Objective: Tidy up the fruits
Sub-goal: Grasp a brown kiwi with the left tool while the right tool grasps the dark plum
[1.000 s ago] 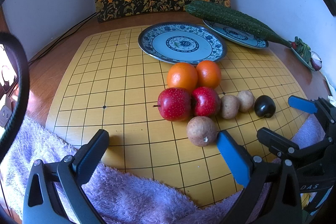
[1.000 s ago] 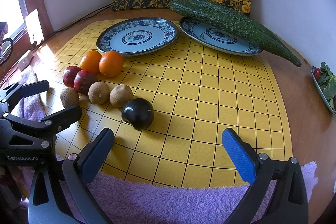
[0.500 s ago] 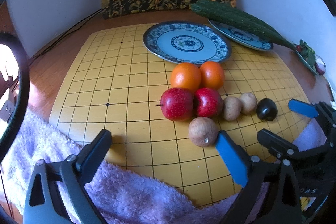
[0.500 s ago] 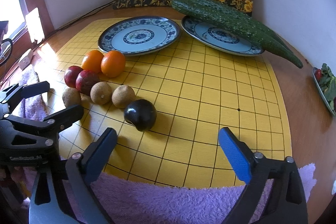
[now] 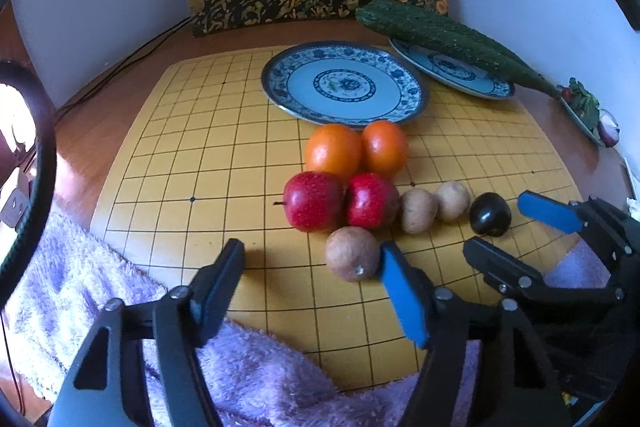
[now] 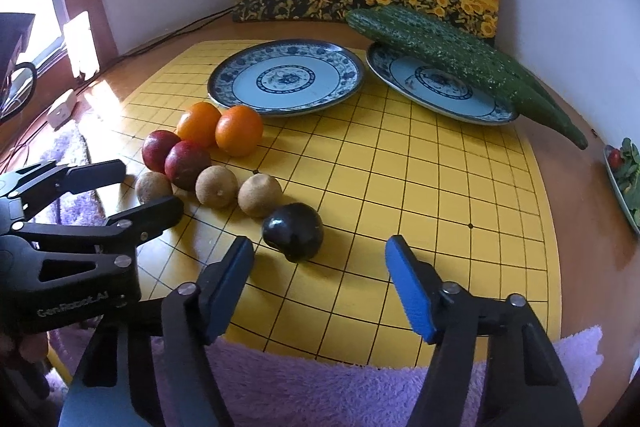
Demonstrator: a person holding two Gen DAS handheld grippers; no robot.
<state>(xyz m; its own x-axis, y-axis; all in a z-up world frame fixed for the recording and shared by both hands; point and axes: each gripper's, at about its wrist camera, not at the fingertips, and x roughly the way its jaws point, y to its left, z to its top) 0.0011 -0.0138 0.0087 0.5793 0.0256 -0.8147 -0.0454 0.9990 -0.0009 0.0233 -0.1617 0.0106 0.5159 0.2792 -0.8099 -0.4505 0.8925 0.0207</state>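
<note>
Fruits sit bunched on the near left part of the yellow grid board: I count two oranges, two apples, three kiwis and one dark plum. The oranges are smooth, glossy and round, touching each other just in front of the empty blue-and-white plate. The two red apples are shiny, speckled, and pressed together behind the nearest kiwi, which is brown, matte and fuzzy with a small stem dot. Two more kiwis lie side by side, and the plum is near-black and glossy, closest to my right gripper. There are two patterned porcelain plates; the second plate carries a long, bumpy green cucumber. A fluffy lilac towel lies under the board's near edge.

My left gripper is spread wide and holds nothing, its right fingertip just beside the nearest kiwi. My right gripper is also spread wide and empty, the plum just ahead of it, nearer its left finger.
</note>
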